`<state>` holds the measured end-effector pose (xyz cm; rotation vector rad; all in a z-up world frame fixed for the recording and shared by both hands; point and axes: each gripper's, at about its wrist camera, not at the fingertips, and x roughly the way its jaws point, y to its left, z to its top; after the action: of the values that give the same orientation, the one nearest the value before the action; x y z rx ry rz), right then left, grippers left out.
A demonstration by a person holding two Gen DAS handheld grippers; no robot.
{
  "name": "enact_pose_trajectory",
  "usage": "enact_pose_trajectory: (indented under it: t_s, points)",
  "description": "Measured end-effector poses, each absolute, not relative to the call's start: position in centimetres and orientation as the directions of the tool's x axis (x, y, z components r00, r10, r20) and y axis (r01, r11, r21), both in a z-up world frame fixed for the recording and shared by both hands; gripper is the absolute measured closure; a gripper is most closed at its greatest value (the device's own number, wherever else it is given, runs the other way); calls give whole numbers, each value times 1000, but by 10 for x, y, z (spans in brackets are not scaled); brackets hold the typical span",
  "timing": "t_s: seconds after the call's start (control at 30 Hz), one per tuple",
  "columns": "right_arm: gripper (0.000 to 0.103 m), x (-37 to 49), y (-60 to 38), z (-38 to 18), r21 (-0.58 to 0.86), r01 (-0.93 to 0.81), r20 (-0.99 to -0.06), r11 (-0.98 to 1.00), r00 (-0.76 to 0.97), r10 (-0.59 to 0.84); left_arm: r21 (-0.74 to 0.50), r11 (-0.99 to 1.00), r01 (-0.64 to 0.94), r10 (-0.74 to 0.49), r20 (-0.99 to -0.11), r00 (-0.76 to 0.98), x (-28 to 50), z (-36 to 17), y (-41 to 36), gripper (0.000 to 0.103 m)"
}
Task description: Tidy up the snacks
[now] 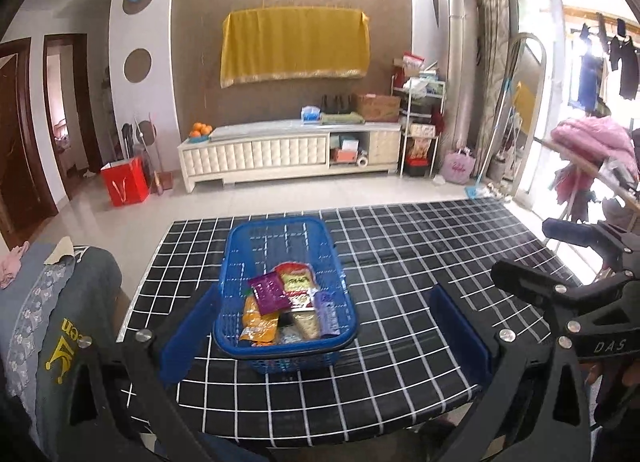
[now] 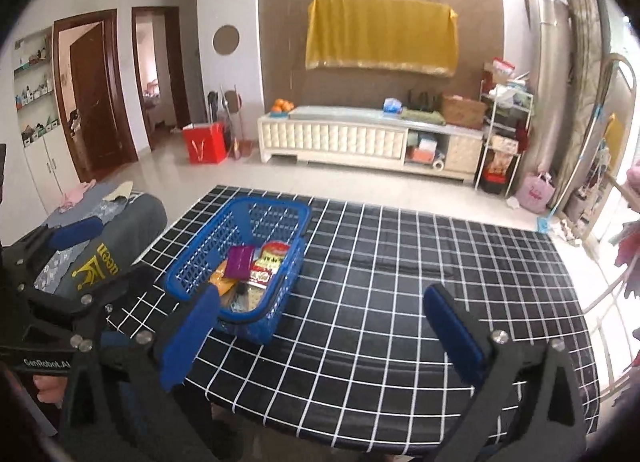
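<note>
A blue plastic basket (image 1: pixel 280 229) stands on the black table with white grid lines (image 1: pixel 400 262), left of its middle. Several snack packets lie in its near end, among them a purple packet (image 1: pixel 269 293), a red and yellow packet (image 1: pixel 295 277) and an orange one (image 1: pixel 258 324). My left gripper (image 1: pixel 324 324) hovers open just in front of the basket, nothing between its blue pads. In the right wrist view the basket (image 2: pixel 240 254) sits to the left, with the purple packet (image 2: pixel 239 261) inside. My right gripper (image 2: pixel 320 332) is open and empty over bare table.
A grey cushioned chair or sofa back (image 1: pixel 60 302) with yellow print stands at the table's left edge. Beyond the table are tiled floor, a white TV cabinet (image 1: pixel 288 149), a red bag (image 1: pixel 125 181) and a drying rack with clothes (image 1: pixel 592 149) at right.
</note>
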<state>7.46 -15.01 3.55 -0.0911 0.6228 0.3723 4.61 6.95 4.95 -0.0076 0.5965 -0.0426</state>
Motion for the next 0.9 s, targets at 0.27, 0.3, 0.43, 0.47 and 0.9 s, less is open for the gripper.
enact_pose_trajectory:
  t_s: [0.27,0.3,0.43,0.47,0.9]
  points:
    - [0,40,-164,53,15,-348,-531,937,791,303,-11,998,62,-59,-511,857,17,72,54,0]
    - [0,38,-165,54,17,-345,-528,938,794,301,-8,998,62,-58,-508,859,15,74,52,0]
    - [0,25,-173,56,25,-332,-513,943,805,297,2,998,69,-59,-492,868,5,79,46,0]
    - [0,23,-175,56,28,-328,-510,944,808,296,5,998,69,-58,-490,870,3,80,44,0]
    - [0,9,-175,61,36,-329,-486,944,819,304,13,998,57,-44,-472,880,-5,82,43,0]
